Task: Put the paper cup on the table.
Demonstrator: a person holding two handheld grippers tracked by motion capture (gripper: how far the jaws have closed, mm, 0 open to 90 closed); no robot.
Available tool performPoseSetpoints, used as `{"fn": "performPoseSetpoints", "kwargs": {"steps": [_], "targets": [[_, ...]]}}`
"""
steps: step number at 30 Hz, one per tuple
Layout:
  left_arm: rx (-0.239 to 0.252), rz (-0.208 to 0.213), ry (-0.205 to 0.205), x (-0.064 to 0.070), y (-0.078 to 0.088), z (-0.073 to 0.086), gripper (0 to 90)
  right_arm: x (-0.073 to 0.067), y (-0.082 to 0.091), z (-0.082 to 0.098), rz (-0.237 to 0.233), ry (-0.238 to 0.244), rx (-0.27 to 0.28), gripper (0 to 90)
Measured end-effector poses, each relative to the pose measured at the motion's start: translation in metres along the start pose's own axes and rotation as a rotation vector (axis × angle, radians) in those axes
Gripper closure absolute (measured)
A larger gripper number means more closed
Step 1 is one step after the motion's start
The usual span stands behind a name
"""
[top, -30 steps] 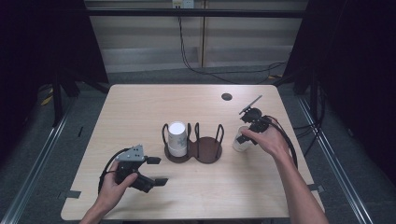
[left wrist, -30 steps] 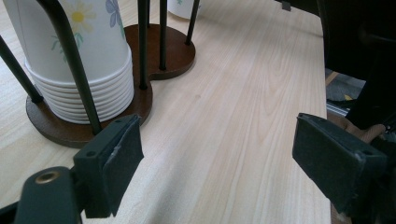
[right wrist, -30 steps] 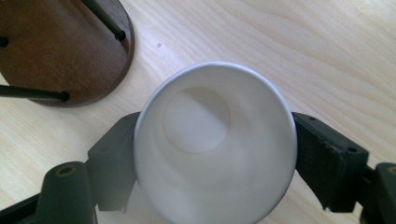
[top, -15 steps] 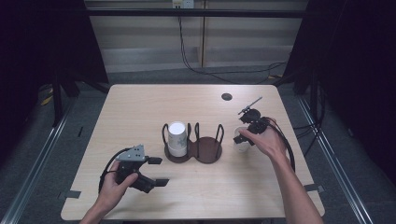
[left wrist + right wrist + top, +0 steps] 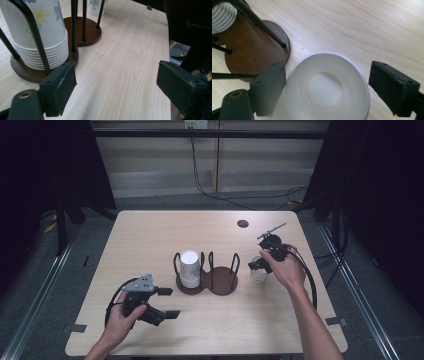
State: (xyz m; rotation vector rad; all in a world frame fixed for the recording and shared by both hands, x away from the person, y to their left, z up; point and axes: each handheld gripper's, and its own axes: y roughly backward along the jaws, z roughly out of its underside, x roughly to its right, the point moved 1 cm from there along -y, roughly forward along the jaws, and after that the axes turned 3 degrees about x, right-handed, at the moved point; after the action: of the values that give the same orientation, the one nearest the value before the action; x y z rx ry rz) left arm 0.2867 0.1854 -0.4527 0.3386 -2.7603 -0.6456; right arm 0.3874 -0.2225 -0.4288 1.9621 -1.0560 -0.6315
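Cup [image 5: 325,92] upright between spread fingers [image 5: 270,85]; holder [image 5: 249,50] beside.

One loose cup [image 5: 258,274], one cup stack [image 5: 189,268], one holder [image 5: 220,281], two grippers.

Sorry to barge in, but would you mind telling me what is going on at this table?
A person works with a gripper in each hand beside a two-ring cup holder. The right gripper sits over a single paper cup standing upright on the table just right of the holder; its jaws have just been opening and now stand clear on either side of the cup. The left gripper rests open at the near left. A stack of cups fills the holder's left ring.
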Motion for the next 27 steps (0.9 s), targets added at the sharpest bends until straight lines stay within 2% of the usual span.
{"fn": "performPoseSetpoints", "kwargs": {"steps": [3, 5, 7, 10, 16, 23, 27], "targets": [[0.015, -0.004, 0.002, 0.0, 0.001, -0.001, 15.9, 0.001, 0.004, 0.001, 0.001, -0.011, 0.026, 14.4], [-0.003, -0.01, 0.0, 0.0, 0.002, 0.0, 15.9, 0.001, 0.007, 0.002, 0.013, -0.025, 0.061, 14.4], [-0.018, -0.007, -0.007, 0.0, 0.003, 0.001, 15.9, 0.001, 0.009, 0.001, 0.002, -0.044, 0.107, 14.4], [-0.003, -0.014, -0.001, -0.001, 0.007, 0.004, 15.9, 0.001, 0.011, 0.002, -0.013, -0.062, 0.153, 14.4], [0.013, -0.032, 0.011, -0.003, 0.01, 0.007, 15.9, -0.003, 0.014, 0.007, -0.041, -0.093, 0.215, 14.5], [0.003, -0.044, 0.015, -0.003, 0.008, 0.009, 16.0, -0.005, 0.018, 0.023, -0.04, -0.109, 0.279, 14.5], [0.0, -0.05, 0.026, -0.004, 0.008, 0.009, 15.9, -0.008, 0.026, 0.03, -0.02, -0.111, 0.31, 14.5]]}}
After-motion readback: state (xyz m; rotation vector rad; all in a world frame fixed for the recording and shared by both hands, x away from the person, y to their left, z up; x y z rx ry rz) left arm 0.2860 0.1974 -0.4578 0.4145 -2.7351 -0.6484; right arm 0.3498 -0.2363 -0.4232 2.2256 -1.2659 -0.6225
